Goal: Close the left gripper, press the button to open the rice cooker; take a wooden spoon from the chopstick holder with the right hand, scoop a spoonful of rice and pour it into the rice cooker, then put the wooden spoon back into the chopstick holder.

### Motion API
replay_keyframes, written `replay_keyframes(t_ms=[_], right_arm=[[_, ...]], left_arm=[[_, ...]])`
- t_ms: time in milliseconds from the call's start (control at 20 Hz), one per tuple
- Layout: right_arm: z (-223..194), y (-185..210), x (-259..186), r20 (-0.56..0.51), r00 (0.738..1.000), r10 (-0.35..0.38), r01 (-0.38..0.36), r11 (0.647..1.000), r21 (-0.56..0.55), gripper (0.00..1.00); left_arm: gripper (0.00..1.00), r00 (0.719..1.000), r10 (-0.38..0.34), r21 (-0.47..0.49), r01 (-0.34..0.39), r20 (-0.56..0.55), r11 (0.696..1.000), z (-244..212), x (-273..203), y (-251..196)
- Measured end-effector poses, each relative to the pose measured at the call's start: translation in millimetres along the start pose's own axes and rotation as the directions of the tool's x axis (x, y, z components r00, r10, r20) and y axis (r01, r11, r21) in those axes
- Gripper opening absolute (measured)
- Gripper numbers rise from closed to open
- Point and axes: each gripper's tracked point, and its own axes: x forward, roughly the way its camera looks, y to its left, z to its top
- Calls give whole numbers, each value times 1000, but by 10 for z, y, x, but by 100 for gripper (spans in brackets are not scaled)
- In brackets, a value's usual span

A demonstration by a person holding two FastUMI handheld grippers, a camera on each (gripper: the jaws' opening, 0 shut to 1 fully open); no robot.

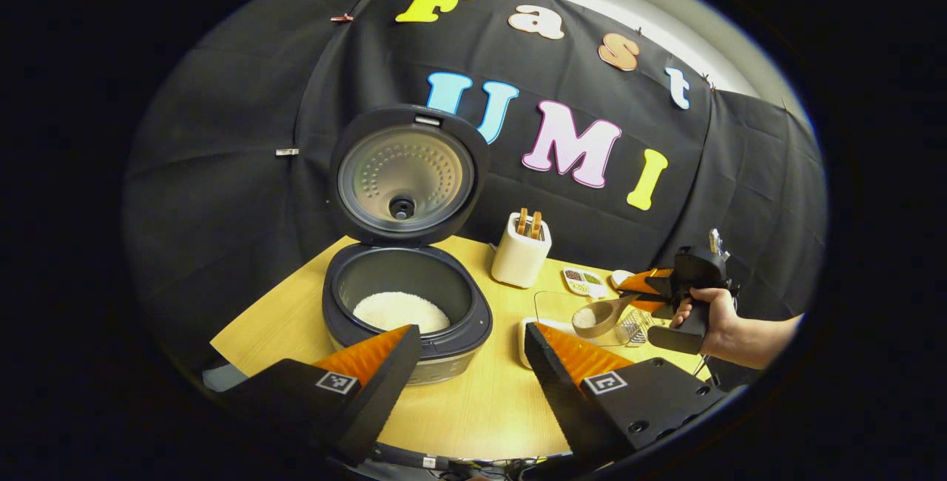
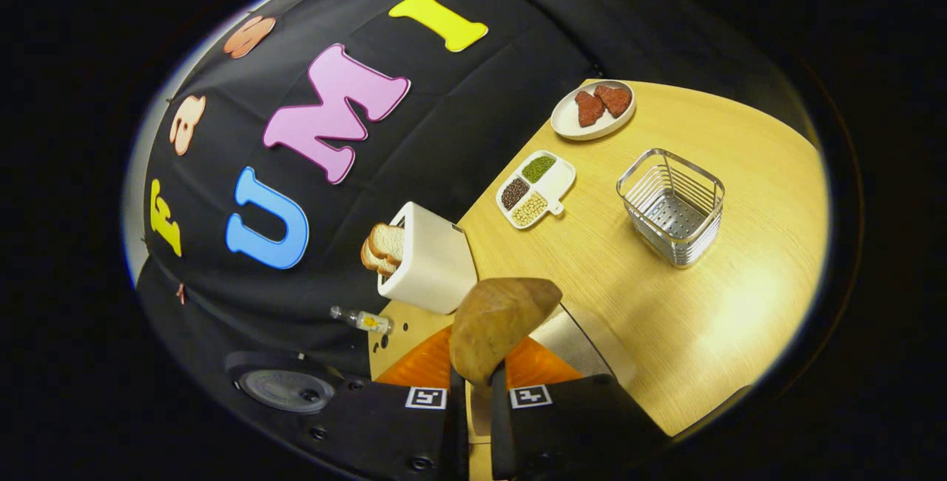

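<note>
On the bench to the left, the rice cooker stands open with white rice already in its pot. The left claw hangs near it, fingers apart. Well to the right, the right claw is clamped on the wooden spoon, whose bowl carries rice (a modest heap). The carry seems to be in hand; next comes a level swing leftward over the pot, then a tilt. The chopstick holder waits on the bench.
</note>
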Motion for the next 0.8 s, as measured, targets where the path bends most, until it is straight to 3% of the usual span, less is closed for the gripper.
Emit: replay_keyframes(t_ms=[200,400,650,800], right_arm=[[27,157,-85,-8,999,34,-32,993,110,16],[-121,573,-148,-50,993,105,-97,983,154,17],[-518,1244,-201,-130,969,210,-187,968,169,16],[-782,1670,-233,-161,950,266,-252,962,106,16]], left_arm=[[95,1000,7,-18,-7,17,1000,33,-51,55],[95,999,27,-26,-25,41,999,107,-115,165],[95,997,62,-41,-60,55,997,159,-191,371],[95,994,81,-77,-75,73,994,195,-230,505]])
